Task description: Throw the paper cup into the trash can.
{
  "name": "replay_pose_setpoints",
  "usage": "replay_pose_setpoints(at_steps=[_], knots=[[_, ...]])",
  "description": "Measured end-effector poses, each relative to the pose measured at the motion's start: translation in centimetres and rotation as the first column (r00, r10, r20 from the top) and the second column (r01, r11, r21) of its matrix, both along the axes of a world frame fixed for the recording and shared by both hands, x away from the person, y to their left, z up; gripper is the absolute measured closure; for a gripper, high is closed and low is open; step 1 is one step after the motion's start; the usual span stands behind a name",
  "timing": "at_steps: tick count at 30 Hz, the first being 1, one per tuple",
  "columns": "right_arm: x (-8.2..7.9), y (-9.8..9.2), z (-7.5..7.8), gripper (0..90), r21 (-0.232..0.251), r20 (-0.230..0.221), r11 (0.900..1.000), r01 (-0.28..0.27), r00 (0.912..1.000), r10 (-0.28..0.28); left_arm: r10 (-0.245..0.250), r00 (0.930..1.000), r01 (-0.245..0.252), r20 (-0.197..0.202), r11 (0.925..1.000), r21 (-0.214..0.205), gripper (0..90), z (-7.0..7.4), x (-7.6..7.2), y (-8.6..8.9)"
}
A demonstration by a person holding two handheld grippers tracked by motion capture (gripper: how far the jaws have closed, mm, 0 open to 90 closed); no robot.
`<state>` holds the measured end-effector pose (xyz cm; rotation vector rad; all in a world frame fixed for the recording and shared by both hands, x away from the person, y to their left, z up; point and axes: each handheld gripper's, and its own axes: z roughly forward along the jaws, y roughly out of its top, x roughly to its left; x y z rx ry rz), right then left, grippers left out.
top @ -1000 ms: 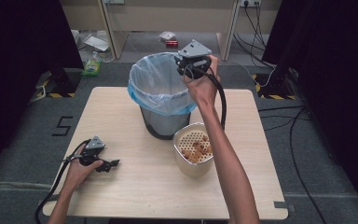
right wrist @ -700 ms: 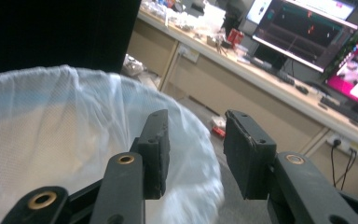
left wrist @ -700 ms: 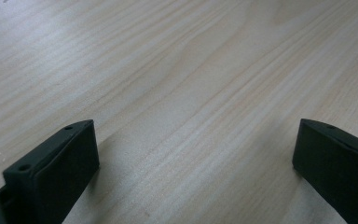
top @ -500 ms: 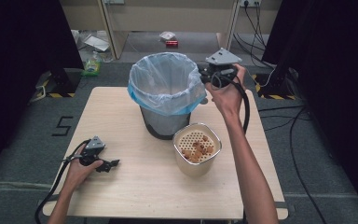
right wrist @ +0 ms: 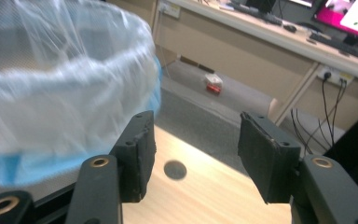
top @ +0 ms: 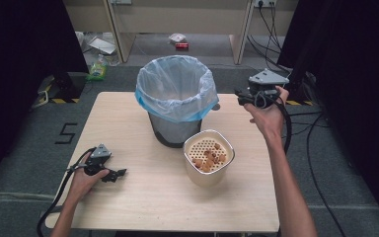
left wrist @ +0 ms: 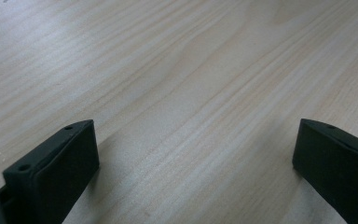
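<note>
1. My right gripper point(top: 242, 97) hangs above the far right of the desk point(top: 128, 202), just right of the lined bin point(top: 176, 94). In the right gripper view its fingers point(right wrist: 137, 154) stand moderately apart with nothing between them.

2. My left gripper point(top: 114, 174) rests on the near left of the desk, fingers point(left wrist: 58, 168) spread wide and empty, bare wood grain between them.

3. The work's things sit mid-desk: the bin with its blue-edged plastic liner point(right wrist: 60, 112), and touching or just in front of it, on the near side, a cream perforated container point(top: 208, 157) holding small brownish pieces point(top: 208, 159).

4. Risks as I judge them:
   - The liner billows loosely over the rim right beside my right fingers; a careless swing left could snag the film and drag the bin.
   - The container stands close against the bin, so reaching down for it could knock either one, and a tilt would scatter the pieces.
   - The cable point(top: 287, 129) trailing from the right gripper hangs beside the desk's right edge and could catch there.
   - The pieces are small; a pinch off-centre may let one slip onto the desk.

5. Writing: a mark like the digit 5 point(top: 67, 133) lies on the floor left of the desk. I can read no brand or label on the bin or container.
</note>
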<state>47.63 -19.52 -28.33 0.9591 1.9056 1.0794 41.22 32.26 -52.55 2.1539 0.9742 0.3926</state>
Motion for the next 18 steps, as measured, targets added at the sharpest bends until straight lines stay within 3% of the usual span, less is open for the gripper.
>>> replay_pose_setpoints(at_steps=[9, 10, 18], knots=[[-1.8, -2.7, -3.7, 41.8, 0.004, -0.073, 0.9998, 0.022, 0.9971, -0.021, 0.000, 1.0000, 0.000, -0.001, 1.0000, 0.001, 0.0, 0.0, 0.0, 0.0], [-2.4, -3.2, -4.7, 41.1, 0.005, -0.091, 0.9998, 0.021, 0.9956, -0.021, 0.000, 1.0000, 0.000, 0.000, 1.0000, 0.000, 0.0, 0.0, 0.0, 0.0], [-4.4, -5.3, -8.9, 39.2, 0.005, -0.158, 0.9992, 0.040, 0.9867, -0.039, 0.001, 1.0000, -0.001, 0.000, 1.0000, -0.001, 0.0, 0.0, 0.0, 0.0]])
